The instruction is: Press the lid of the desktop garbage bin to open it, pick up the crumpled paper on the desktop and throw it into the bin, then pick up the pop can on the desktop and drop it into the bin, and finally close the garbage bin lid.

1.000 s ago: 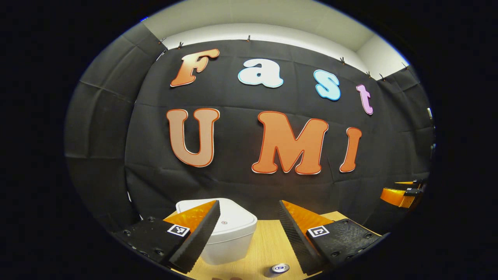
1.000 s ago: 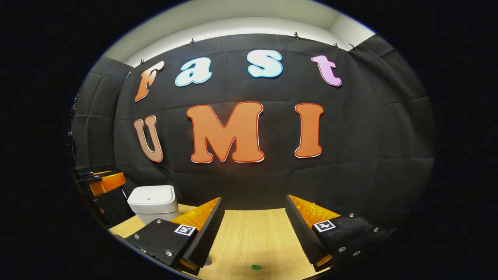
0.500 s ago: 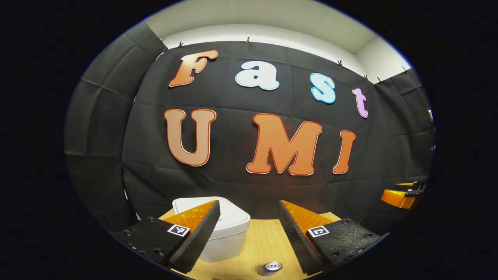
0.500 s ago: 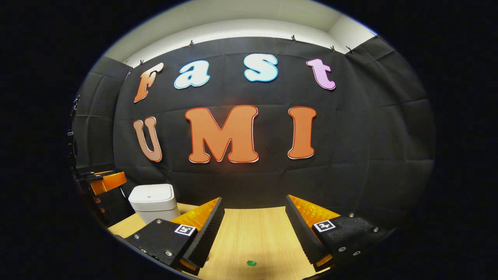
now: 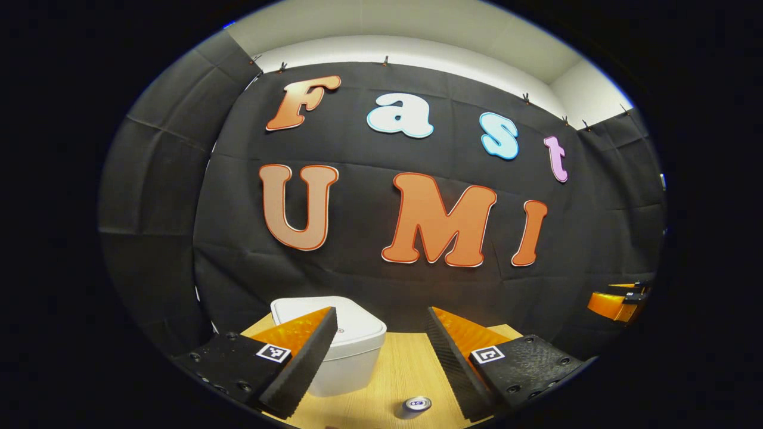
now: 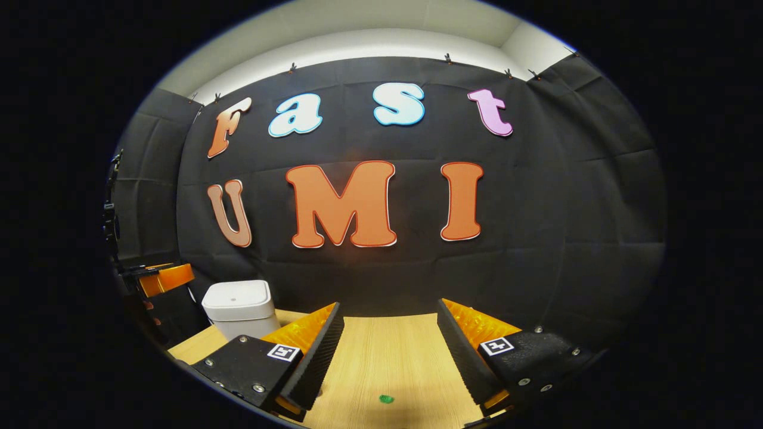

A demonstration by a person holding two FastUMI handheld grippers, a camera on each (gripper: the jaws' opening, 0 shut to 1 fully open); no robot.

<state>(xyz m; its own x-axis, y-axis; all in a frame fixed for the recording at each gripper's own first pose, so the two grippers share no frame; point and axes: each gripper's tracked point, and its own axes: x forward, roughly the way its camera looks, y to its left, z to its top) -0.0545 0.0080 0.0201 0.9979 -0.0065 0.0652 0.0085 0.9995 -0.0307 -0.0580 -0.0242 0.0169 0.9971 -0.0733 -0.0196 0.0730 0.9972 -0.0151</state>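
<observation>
Bin: the white garbage bin (image 5: pixel 351 351) stands at the bench's (image 5: pixel 405 369) far left end by the cloth wall, lid down and not yet pressed.
Left gripper: the left gripper (image 5: pixel 381 351) hangs above the bench, jaws wide and empty, its left finger lined up over the lid, probably ready to press it.
Can: the pop can (image 5: pixel 416 405) stands upright near the front edge, right of the bin, apart from it.
Right gripper: the right gripper (image 6: pixel 390 351) waits over the bench's middle, jaws wide, empty, out of the way.
Green speck: a small green bit (image 6: pixel 386 398) lies near the front edge; too small to identify.

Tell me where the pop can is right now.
In the left gripper view, the pop can stands upright on the wooden table, right of the white bin.
</observation>
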